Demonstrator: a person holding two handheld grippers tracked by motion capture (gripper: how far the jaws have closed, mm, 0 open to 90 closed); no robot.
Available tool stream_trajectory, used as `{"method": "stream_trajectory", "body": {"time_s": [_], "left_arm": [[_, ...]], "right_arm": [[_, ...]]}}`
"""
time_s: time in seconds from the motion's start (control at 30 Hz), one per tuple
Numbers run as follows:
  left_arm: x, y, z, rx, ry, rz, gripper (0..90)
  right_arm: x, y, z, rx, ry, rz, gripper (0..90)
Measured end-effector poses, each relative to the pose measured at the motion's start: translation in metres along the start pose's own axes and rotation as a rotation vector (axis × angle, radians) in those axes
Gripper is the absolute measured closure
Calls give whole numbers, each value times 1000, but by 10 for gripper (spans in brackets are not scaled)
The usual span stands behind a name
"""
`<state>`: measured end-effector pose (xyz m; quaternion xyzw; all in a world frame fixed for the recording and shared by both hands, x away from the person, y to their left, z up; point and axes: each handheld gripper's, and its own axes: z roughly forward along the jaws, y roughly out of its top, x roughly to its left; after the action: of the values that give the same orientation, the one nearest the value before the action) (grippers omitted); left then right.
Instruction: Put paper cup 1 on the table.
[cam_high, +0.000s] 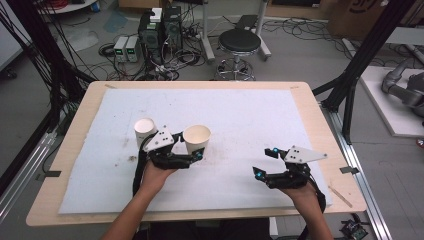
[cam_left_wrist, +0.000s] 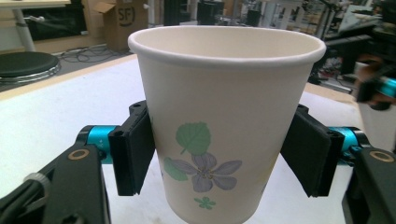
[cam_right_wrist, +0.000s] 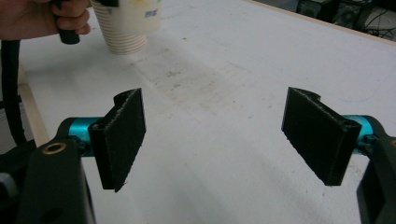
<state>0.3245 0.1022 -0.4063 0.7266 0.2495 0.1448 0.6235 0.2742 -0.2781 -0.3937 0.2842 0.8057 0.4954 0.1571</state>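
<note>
Two cups (cam_high: 197, 138) (cam_high: 145, 131) stand side by side on the mat (cam_high: 250, 115), left of centre.

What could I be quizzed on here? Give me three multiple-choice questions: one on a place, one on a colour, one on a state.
1. Where is the flowered paper cup?
A. Lying on its side at the table's far edge
B. Upright between the left gripper's jaws
C. On the round stool

2. What colour is the big leaf printed on that cup?
A. Red
B. Yellow
C. Green

3. How do the right gripper's jaws stand?
A. Apart, with nothing between them
B. Clamped on a cup
C. Clamped on a cable

Answers:
1 B: in the left gripper view the flowered paper cup stands upright with a black pad of the left gripper at each side.
2 C: the leaf above the purple flower is green.
3 A: the right gripper shows only bare white table cover between its spread pads.
</note>
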Motion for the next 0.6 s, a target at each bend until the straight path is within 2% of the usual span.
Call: {"method": "stream_trajectory", "body": {"time_s": [0.23,0.43,0.6], "left_arm": [[16,8,25,-15,59,19,308],[29,7,45,-40,129,4,308],[41,-1,62,-6,197,-6,309]], "right_arm": [[0,1,-1,-8,3,-8,220],[0,0,-2,-12,7,-11,220],[-2,0,-4,-29,13,-5,220]]}}
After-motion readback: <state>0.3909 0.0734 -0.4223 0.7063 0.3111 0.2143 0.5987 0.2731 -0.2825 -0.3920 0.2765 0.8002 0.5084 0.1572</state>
